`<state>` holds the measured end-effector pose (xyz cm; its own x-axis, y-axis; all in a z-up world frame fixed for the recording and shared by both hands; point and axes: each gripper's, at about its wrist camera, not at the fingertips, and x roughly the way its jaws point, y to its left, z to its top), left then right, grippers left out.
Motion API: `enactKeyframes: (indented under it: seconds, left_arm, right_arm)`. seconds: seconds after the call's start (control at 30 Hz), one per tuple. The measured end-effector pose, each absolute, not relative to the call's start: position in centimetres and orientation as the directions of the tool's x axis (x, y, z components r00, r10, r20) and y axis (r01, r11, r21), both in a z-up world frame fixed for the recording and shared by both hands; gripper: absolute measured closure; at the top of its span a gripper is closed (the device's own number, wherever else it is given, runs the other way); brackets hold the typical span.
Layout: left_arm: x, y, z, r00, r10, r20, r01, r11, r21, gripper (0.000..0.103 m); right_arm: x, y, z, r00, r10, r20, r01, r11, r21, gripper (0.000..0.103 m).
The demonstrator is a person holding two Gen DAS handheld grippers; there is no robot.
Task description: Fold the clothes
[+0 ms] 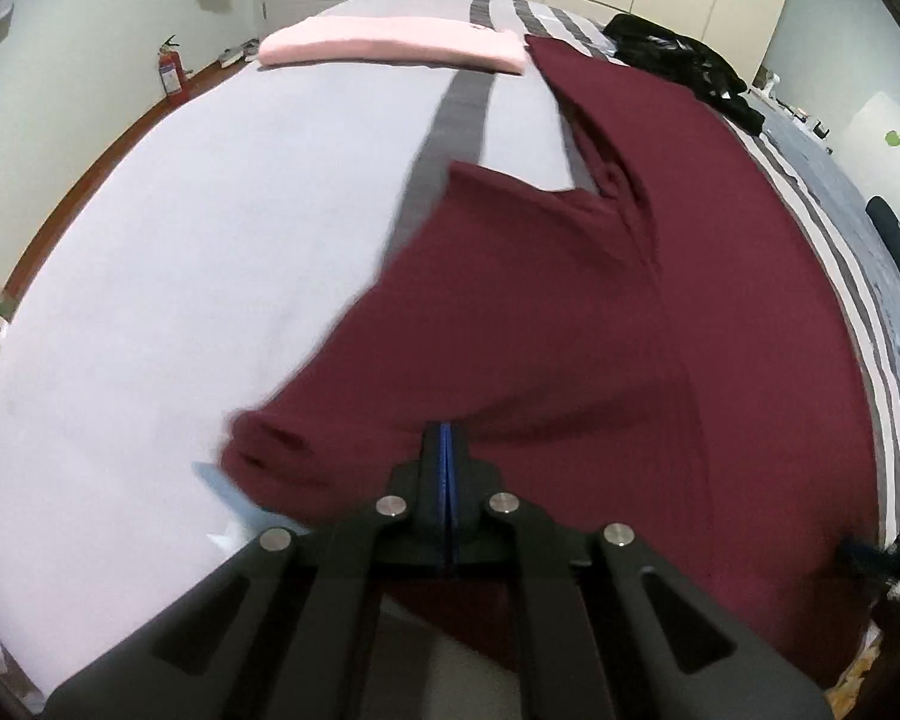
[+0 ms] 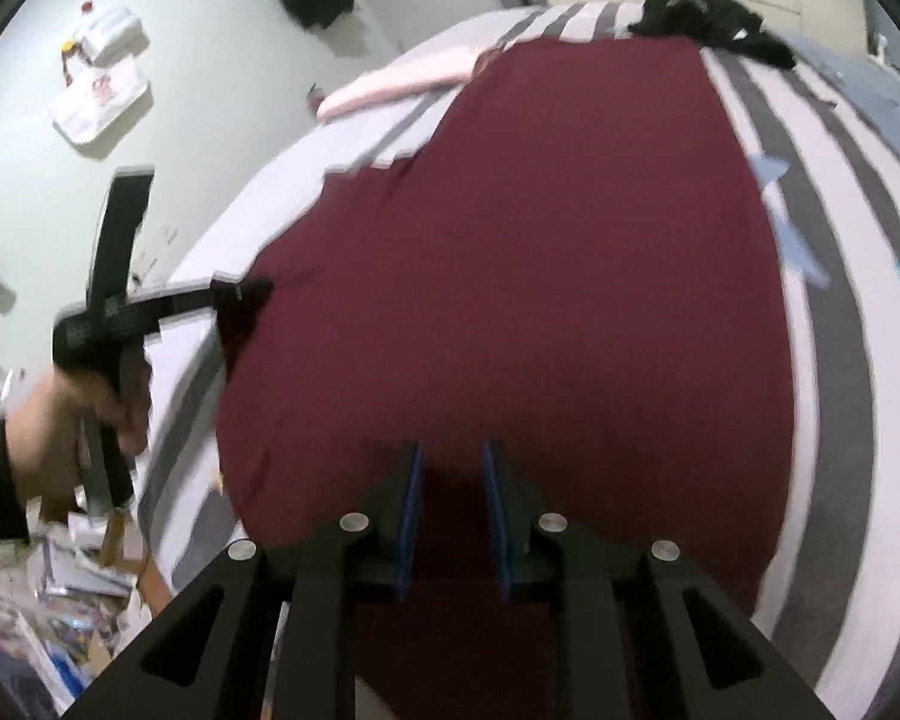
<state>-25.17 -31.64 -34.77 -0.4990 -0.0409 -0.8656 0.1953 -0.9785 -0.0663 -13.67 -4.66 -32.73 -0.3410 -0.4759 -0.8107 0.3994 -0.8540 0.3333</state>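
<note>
The left gripper [image 1: 445,438] is clenched on a fold of the maroon garment [image 1: 570,312], lifting it off the bed [image 1: 180,240]. The right gripper [image 2: 448,468] hangs released above the same cloth, nothing pressed between its blue pads [image 2: 413,516]. The garment spreads toward 12 o'clock; a folded pink garment [image 1: 390,48] lies at 11 o'clock, a black heap [image 1: 684,63] at 1 o'clock.

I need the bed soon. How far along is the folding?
Done: a pink garment lies folded at the far end of the bed. In hand: the left tool is shut on the maroon garment, partly folded over. Left: the black clothes still lie in a heap.
</note>
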Motion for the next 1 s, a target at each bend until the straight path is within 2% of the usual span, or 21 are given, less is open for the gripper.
enactKeyframes:
  seconds: [0.13,0.23,0.33,0.43,0.53,0.67,0.83,0.93,1.0]
  left_arm:
    - [-24.1,-35.0,-34.7,-0.480,-0.095,-0.872,0.286,-0.957,-0.053,0.101]
    - [-24.2,-35.3,-34.2,-0.475,-0.109,-0.873,0.283,-0.958,-0.034,0.101]
    - [-24.9,-33.8,-32.5,-0.529,-0.044,-0.848,0.239,-0.966,-0.099,0.101]
    - [-26.0,-30.8,-31.9,-0.552,0.073,-0.831,0.142,-0.973,-0.180,0.101]
    - [-26.5,-29.2,-32.5,-0.523,0.121,-0.844,0.057,-0.983,-0.176,0.101]
    - [-29.0,-30.4,-34.8,-0.475,0.088,-0.876,0.074,-0.988,-0.139,0.101]
    - [-31.4,-32.8,-35.0,-0.508,0.007,-0.861,0.074,-0.996,-0.052,0.101]
    - [-32.8,-34.5,-35.0,-0.507,-0.056,-0.860,0.110,-0.994,0.000,0.101]
    - [-33.7,-36.6,-34.8,-0.491,-0.067,-0.869,0.165,-0.986,-0.017,0.101]
  right_arm:
    - [-11.1,-4.5,-34.3,-0.293,-0.474,-0.830,0.412,-0.846,0.337,0.083]
    - [-10.1,-3.8,-34.6,-0.270,-0.480,-0.835,0.417,-0.840,0.348,0.083]
    - [-10.1,-3.7,-34.5,-0.252,-0.478,-0.841,0.421,-0.837,0.350,0.083]
    - [-10.8,-3.8,-33.3,-0.269,-0.481,-0.834,0.405,-0.842,0.355,0.084]
    - [-12.2,-3.6,-31.9,-0.319,-0.487,-0.813,0.384,-0.851,0.359,0.083]
    - [-14.8,-2.8,-31.5,-0.383,-0.464,-0.799,0.337,-0.875,0.347,0.083]
    - [-17.4,-1.7,-32.8,-0.412,-0.414,-0.812,0.283,-0.905,0.317,0.083]
    - [-18.1,-0.9,-33.8,-0.401,-0.393,-0.828,0.266,-0.914,0.305,0.083]
    - [-18.2,-0.4,-34.3,-0.395,-0.389,-0.832,0.262,-0.916,0.304,0.083]
